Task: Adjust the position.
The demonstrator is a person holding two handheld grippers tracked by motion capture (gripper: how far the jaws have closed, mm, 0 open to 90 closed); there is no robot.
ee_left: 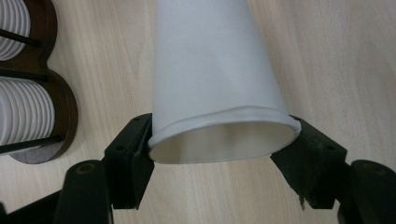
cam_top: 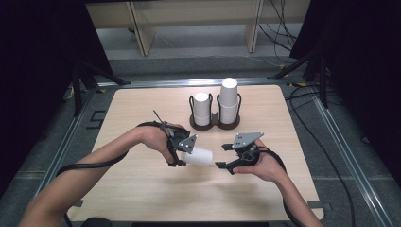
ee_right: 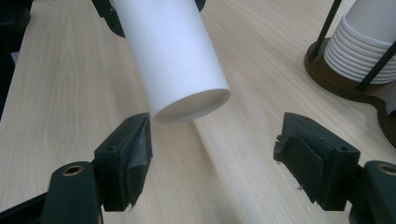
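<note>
black left tool clamps smooth white tapered paper cup rim

Two-post cup rack with stacked cups; wooden table.

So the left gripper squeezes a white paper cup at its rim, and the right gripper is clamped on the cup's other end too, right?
Not quite. The left gripper does squeeze the paper cup at its rim, but the right gripper is open, jaws apart around the cup's base without touching, as the right gripper view shows.
</note>
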